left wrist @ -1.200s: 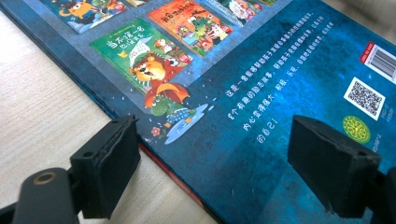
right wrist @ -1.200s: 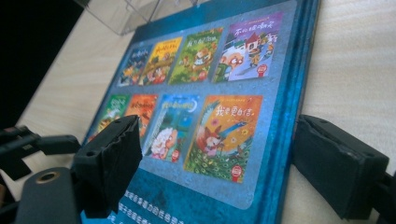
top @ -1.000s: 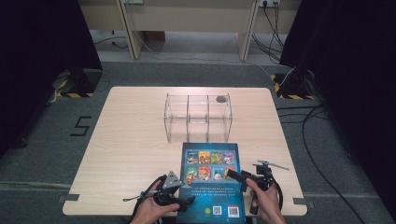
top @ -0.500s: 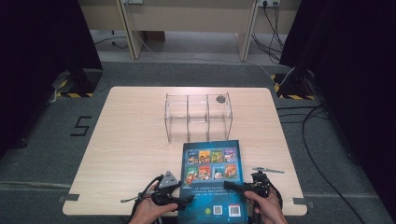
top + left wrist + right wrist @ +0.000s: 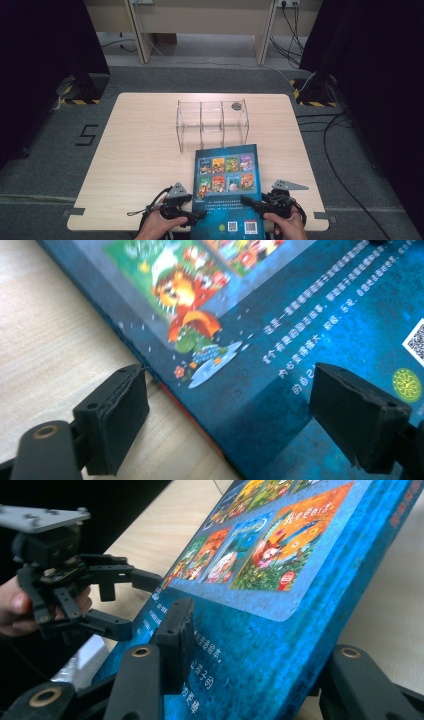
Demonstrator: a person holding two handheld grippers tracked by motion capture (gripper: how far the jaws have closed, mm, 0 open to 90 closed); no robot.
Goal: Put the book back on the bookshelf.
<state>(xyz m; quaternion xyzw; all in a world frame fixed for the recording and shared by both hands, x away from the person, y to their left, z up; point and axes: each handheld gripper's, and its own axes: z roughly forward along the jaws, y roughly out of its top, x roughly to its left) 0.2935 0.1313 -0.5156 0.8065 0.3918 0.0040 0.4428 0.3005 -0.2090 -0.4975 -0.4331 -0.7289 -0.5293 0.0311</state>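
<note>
Clear acrylic organizer (image 5: 212,122) beyond blue book (image 5: 227,190)

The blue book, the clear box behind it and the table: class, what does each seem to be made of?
Blue book: apparently a printed card cover with a slight sheen; soft light reflections show in the left gripper view.
Clear box: probably acrylic or similar clear plastic; the tabletop shows through its walls and dividers.
Table: pale wood or wood-look laminate, matt, with visible grain.
</note>
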